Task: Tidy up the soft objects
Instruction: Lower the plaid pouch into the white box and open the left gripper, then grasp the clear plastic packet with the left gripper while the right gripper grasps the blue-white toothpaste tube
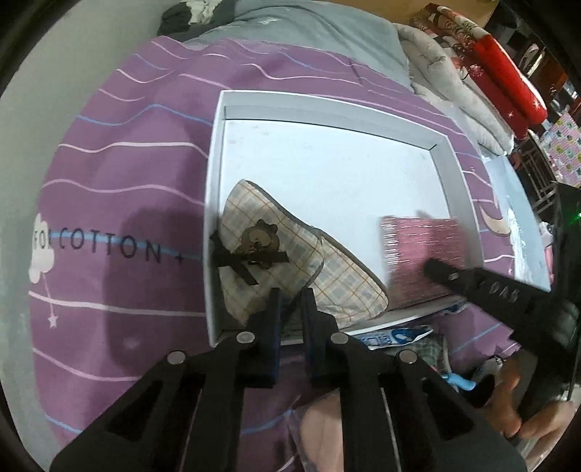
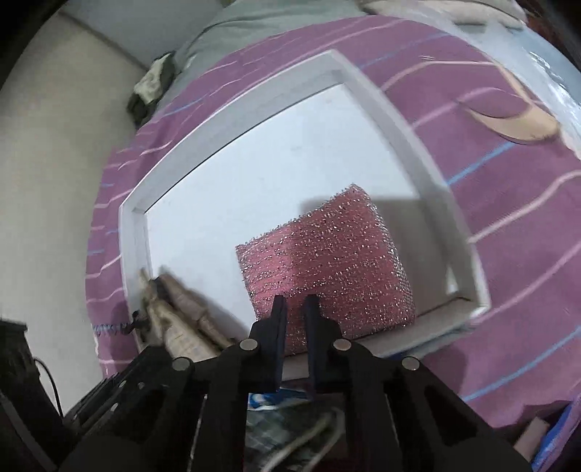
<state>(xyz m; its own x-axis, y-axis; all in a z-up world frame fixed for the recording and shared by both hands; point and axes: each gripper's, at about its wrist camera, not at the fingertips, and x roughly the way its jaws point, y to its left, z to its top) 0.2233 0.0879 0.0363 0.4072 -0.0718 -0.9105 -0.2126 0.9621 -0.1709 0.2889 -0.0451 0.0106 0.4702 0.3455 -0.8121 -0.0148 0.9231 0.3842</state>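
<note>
A white shallow box point(image 1: 214, 174) lies on a purple bedspread. Inside, at its near left, rests a plaid cloth pouch point(image 1: 290, 261) with a brown bear charm and a dark bow. At its near right lies a pink glittery sponge point(image 1: 421, 250), also in the right wrist view point(image 2: 326, 265). My left gripper point(image 1: 292, 301) is shut on the near edge of the pouch. My right gripper point(image 2: 295, 308) is shut on the sponge's near edge; its fingers point(image 1: 450, 277) show in the left wrist view. The box rim point(image 2: 428, 170) and pouch point(image 2: 170, 308) show in the right view.
The purple striped bedspread point(image 1: 109, 181) surrounds the box. A grey pillow point(image 1: 297, 32), a white quilt point(image 1: 446, 72) and red cushions point(image 1: 508, 72) lie at the far side. A wall point(image 2: 43, 181) stands left. Packets and cloth point(image 1: 406, 334) lie near the box's near edge.
</note>
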